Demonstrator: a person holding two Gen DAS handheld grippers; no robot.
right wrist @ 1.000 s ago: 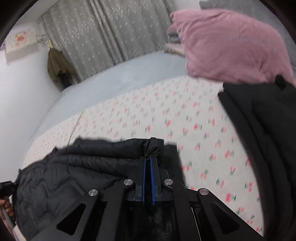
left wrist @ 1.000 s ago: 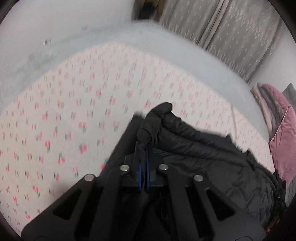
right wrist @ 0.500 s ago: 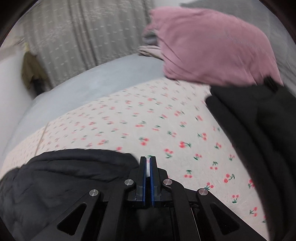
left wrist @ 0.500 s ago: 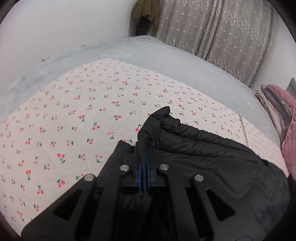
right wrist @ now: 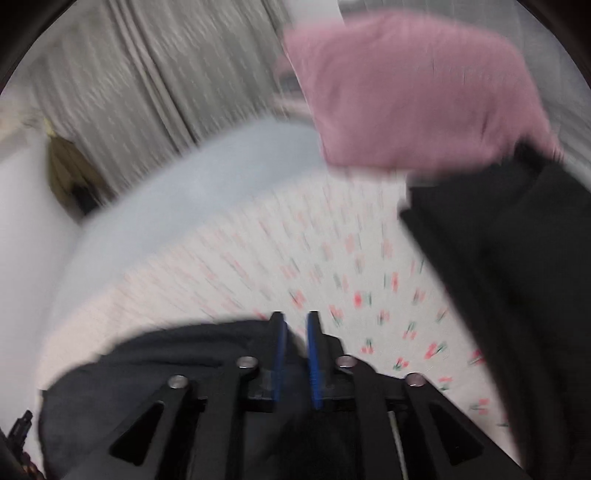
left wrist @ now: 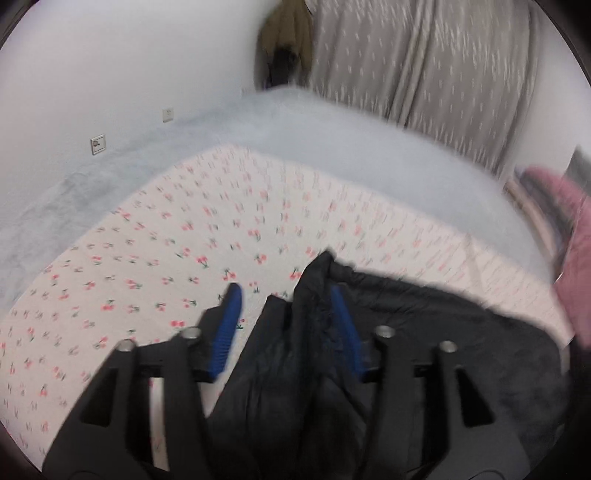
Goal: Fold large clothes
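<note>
Left gripper (left wrist: 286, 295) sitting with jaws spread wide, blue pads (left wrist: 229, 325) well apart, nothing clamped; ridge of the black puffer jacket (left wrist: 424, 343) poking up between the fingers, closer to the right-hand pad, contact unclear through motion blur

Right gripper (right wrist: 295, 332) showing jaws parted by a narrow gap, blue pads (right wrist: 314, 354) not pressing on cloth; jacket (right wrist: 177, 362) lying under and to the left of the fingers, edge ending just about at the fingertips

Jacket lying bunched on the cherry-print sheet (left wrist: 184, 236), near side of the bed, spreading out to the right in the left wrist view

Sitting beyond the sheet: pale blue blanket (left wrist: 332, 136), grey patterned curtain (left wrist: 424, 62), olive garment hanging in the corner (left wrist: 286, 29), wall sockets (left wrist: 98, 144) on the white wall

Showing in the right wrist view: pink pillow (right wrist: 413, 88) at the far right, second dark garment (right wrist: 517, 266) lying on the sheet just below it, well apart from the jacket

Both views smearing with motion blur
</note>
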